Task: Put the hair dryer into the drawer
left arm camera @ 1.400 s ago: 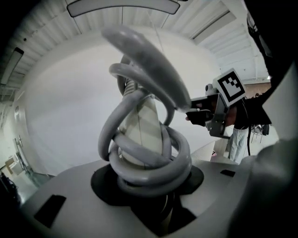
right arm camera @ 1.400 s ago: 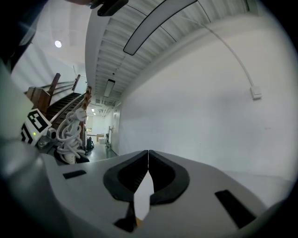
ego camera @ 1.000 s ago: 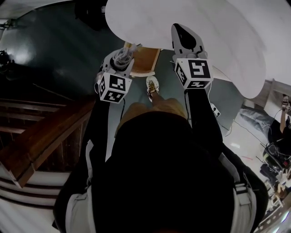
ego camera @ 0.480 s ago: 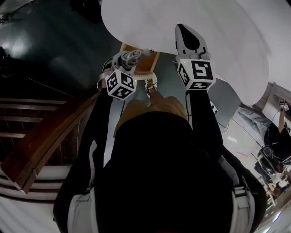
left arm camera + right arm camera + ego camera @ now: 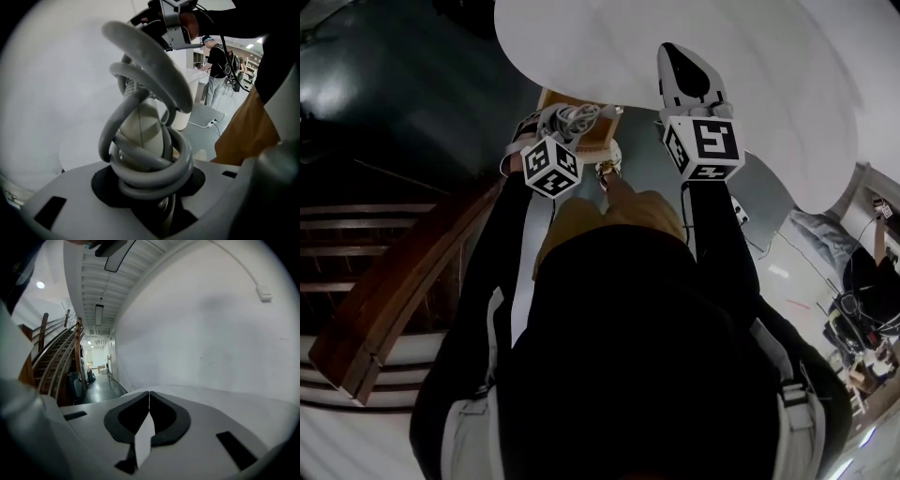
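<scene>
Holding dryer (image 5: 140, 126) over drawer (image 5: 596, 131).
Left hand-held gripper (image 5: 547, 129) is clamping the cord-wrapped dryer; right hand-held gripper (image 5: 149, 393) is sitting closed, empty. Best lowered clear of desk (image 5: 609, 47) edge.

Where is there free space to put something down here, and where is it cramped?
The white table is bare wherever it shows; only the right gripper hangs over its near edge. It is crowded at the wooden drawer by that edge, where the left gripper holds the cord-wrapped hair dryer.
</scene>
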{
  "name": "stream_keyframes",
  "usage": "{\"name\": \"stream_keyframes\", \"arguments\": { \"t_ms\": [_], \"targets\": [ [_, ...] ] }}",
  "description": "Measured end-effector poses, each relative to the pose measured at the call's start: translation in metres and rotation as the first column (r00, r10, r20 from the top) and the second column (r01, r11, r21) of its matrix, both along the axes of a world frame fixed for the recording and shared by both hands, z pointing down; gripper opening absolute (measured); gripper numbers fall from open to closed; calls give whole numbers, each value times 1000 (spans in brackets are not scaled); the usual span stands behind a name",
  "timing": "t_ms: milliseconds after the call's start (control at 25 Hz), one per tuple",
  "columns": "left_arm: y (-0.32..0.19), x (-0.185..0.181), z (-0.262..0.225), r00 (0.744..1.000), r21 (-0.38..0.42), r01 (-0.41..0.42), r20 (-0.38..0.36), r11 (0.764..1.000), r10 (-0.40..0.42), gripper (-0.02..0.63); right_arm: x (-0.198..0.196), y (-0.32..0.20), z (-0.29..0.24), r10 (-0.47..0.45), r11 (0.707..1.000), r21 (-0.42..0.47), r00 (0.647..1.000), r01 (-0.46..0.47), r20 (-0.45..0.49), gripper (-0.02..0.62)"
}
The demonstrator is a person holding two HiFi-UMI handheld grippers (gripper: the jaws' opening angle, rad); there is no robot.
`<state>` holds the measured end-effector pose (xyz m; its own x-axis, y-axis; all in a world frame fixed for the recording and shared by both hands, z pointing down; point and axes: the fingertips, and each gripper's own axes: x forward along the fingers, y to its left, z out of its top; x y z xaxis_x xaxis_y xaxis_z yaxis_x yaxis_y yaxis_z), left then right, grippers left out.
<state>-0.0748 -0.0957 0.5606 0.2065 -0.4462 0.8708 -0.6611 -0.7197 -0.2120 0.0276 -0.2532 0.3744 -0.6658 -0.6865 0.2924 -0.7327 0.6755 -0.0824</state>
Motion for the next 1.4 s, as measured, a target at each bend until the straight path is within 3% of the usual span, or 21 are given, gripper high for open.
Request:
{"name": "stream_keyframes", "arguments": {
  "t_ms": [440, 1040, 1400],
  "targets": [
    [11, 23, 35, 992, -83, -120, 20, 989, 122, 218, 21, 2, 10, 15, 1000, -27, 1000, -16, -26, 28],
    [16, 32, 92, 983, -217, -128, 103, 968, 153, 222, 29, 21, 14, 6, 999, -42, 999, -7, -41, 28],
    [18, 32, 124, 959, -339, -132, 192, 931, 206, 233, 45, 29, 25, 25, 997, -68, 997, -29, -67, 28]
  ]
}}
